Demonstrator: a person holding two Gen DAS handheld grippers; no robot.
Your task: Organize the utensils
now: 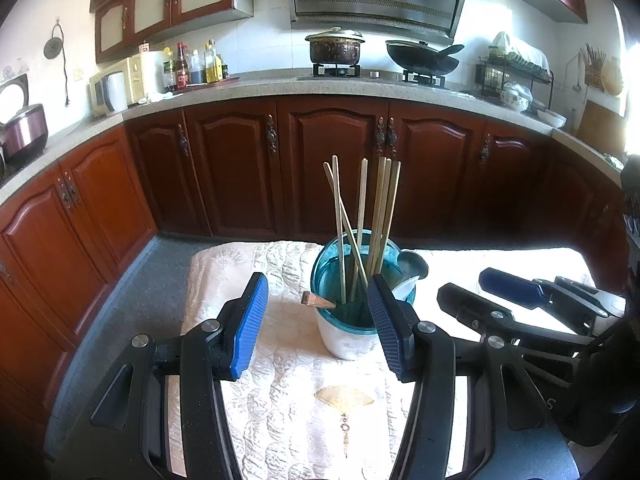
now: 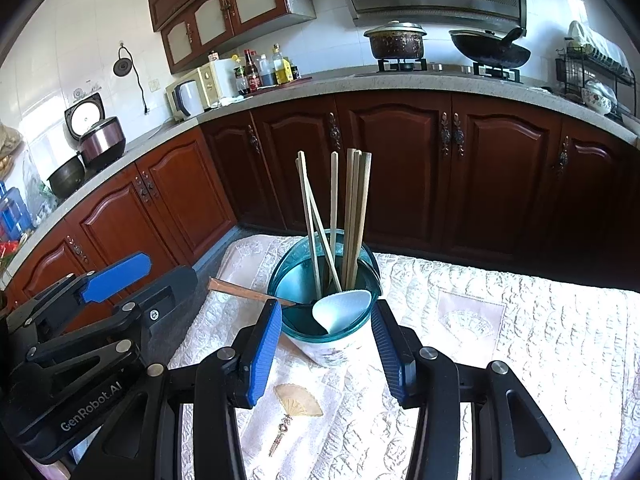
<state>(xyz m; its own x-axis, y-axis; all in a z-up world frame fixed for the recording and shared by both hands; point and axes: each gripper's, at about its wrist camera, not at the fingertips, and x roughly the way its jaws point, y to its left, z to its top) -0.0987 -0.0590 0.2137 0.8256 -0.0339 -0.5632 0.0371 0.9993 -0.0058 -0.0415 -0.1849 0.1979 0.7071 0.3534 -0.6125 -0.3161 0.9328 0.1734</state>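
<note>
Chopsticks [image 2: 352, 216] stood nearly upright in the teal-rimmed holder [image 2: 340, 344]; left gripper [image 1: 318, 320] and right gripper [image 2: 326, 344] jaws gaped empty.

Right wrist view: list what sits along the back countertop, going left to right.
rice cooker → microwave → sauce bottles → lidded pot → wok → dish rack
</note>
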